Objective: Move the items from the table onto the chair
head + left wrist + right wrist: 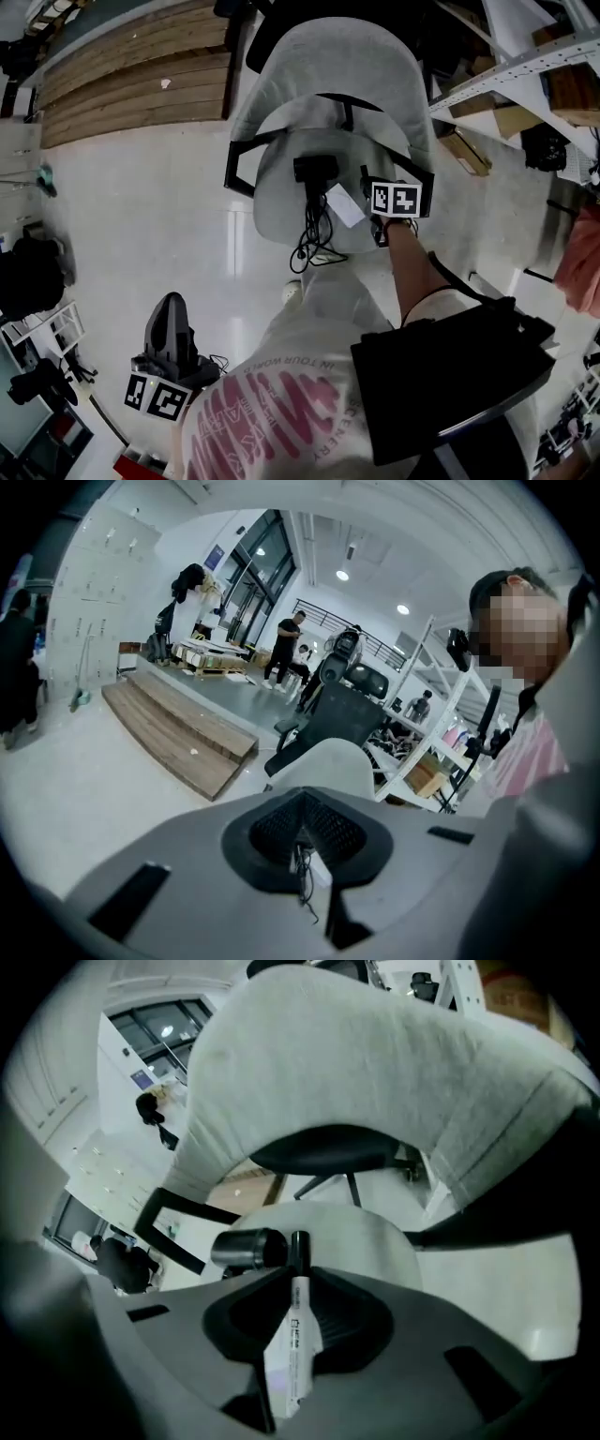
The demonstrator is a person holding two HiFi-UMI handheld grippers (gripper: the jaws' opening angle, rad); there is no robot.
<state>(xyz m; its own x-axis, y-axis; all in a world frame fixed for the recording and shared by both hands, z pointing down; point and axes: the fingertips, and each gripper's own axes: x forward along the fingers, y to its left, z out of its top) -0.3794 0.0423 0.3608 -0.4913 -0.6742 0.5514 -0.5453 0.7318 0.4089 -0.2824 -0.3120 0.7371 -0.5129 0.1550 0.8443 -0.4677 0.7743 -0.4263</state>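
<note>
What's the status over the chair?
Right gripper shut on marker, over chair seat. Left gripper shut, low at side. Black cylinder on seat, just ahead.

Right hand-held gripper (302, 1288) is out over the chair seat (277, 192), with the marker pen (294, 1335) between its jaws and its cap end toward the backrest (328, 66). On the seat, just left of the pen's tip, lies a short cylinder (246, 1249). My left hand-held gripper (172, 314) hangs low at my left side, well apart from the chair. Behind the chair to the left lie wooden steps (131, 66), with shelving (525, 66) to its right.
</note>
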